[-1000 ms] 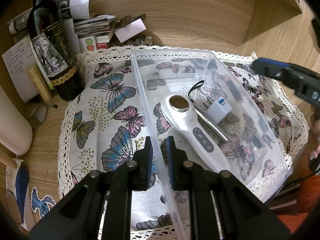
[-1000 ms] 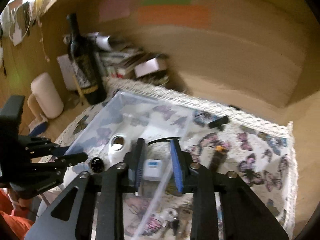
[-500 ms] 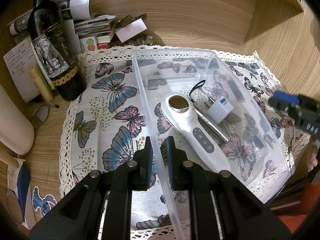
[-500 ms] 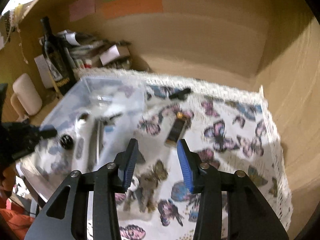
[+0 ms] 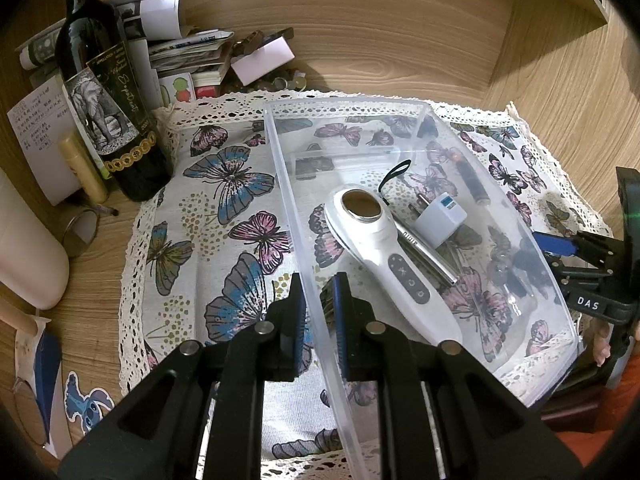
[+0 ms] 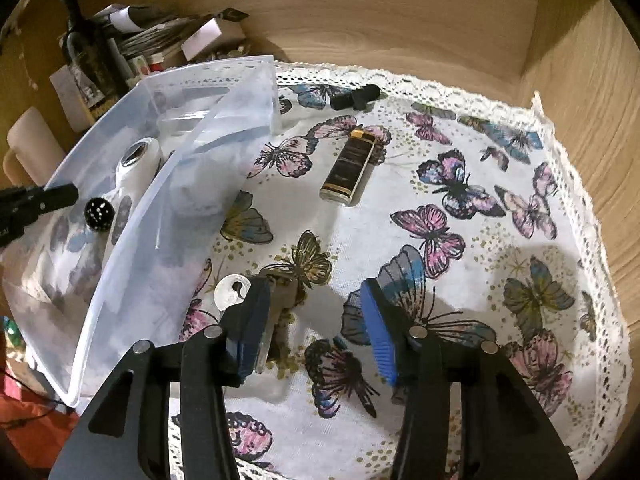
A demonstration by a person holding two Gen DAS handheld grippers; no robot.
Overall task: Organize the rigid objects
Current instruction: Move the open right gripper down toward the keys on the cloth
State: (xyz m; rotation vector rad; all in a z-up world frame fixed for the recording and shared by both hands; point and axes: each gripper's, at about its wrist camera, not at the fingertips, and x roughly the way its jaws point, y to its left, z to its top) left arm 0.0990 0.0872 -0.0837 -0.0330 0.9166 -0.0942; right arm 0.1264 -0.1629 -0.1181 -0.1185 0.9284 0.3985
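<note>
Plainly, the next thing to sort was the bunch of keys (image 6: 276, 300), lying on the butterfly cloth (image 6: 500, 240) just beside the near wall of the clear plastic bin (image 6: 120, 280), at about eight o'clock in the right wrist view. The right gripper (image 6: 316, 332) hung low over the cloth with its fingers spread wide; its left finger sat over the keys, and whether it touched them could not be told. By my judgement the keys would be stiff, thin and fairly light but loose on their ring (image 6: 228, 292), apt to swing and slide on smooth pads, so the thick cluster of blades looked a better hold than the round disc. Two more things lay on the cloth: a dark lighter-like case (image 6: 346, 172) near twelve o'clock and a small black T-shaped piece (image 6: 356, 98) beyond it. The left gripper (image 5: 318, 312) was pinched on the bin's left wall (image 5: 296, 232), one finger inside and one outside, probably steadying it. Inside the bin lay a white handheld device (image 5: 384, 256) with a round metal head, a metal tool (image 5: 428, 252) alongside it at three o'clock, a white plug adapter (image 5: 442, 218), and a black loop strap (image 5: 394, 176) towards twelve. A wine bottle (image 5: 104, 92) stood off the cloth at ten o'clock.
</note>
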